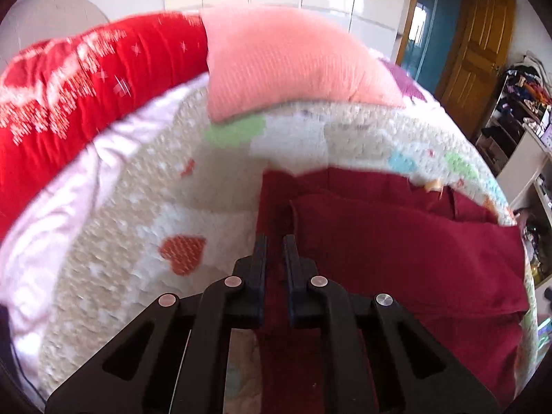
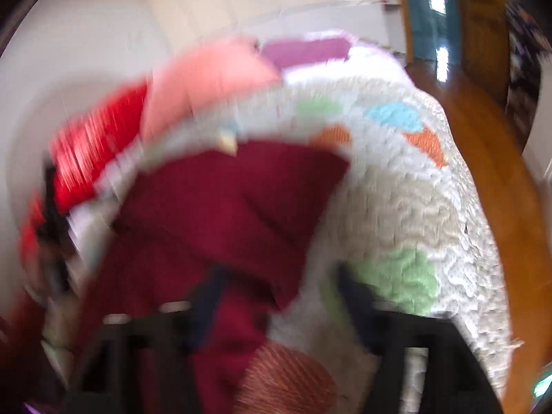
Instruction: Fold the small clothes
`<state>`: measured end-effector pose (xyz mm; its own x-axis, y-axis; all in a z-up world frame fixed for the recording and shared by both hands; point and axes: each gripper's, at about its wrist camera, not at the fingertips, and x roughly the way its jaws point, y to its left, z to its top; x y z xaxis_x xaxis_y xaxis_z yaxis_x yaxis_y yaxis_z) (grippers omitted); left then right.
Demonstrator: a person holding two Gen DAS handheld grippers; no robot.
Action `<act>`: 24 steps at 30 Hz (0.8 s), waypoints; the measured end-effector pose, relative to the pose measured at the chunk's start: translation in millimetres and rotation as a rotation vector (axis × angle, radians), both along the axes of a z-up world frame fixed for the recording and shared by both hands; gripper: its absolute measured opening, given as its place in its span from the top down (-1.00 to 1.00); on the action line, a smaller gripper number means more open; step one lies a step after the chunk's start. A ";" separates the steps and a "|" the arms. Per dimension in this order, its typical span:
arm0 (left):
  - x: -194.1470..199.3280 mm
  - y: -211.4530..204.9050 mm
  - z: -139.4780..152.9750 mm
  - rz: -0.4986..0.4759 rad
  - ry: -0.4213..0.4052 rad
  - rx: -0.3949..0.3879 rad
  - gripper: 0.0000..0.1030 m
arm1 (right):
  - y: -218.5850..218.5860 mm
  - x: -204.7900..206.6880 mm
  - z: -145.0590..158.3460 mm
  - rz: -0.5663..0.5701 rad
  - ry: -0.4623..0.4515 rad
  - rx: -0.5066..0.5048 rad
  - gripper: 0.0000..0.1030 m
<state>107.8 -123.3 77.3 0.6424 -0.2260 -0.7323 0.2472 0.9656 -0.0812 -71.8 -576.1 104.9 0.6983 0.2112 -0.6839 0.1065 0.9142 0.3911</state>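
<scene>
1. Left wrist view: the left gripper (image 1: 275, 241) has its jaws narrowed on the left edge of the dark red garment (image 1: 396, 241), which lies on the quilted bed (image 1: 131, 207). Keep that edge taut.
2. Right wrist view, blurred: the right gripper (image 2: 276, 276) has its jaws wide and empty over the garment's right edge. Close only once they straddle it.

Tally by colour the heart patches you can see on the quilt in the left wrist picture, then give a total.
Heart patches on the quilt:
Orange-red: 1
Green: 2
Blue: 1
Total: 4; blurred bits at the far edge not counted.
</scene>
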 end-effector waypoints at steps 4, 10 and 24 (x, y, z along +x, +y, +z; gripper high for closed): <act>1.5 -6.6 7.3 -0.013 -0.004 -0.023 0.85 | -25.6 27.3 3.6 -0.128 -0.027 0.111 -0.47; 9.4 -26.4 -17.4 -0.023 0.047 0.017 0.85 | -22.2 109.0 -37.5 -0.162 0.136 -0.034 0.76; 8.9 -36.8 -46.5 -0.024 0.059 0.095 0.84 | 1.4 59.1 -3.2 -0.089 0.034 -0.062 0.78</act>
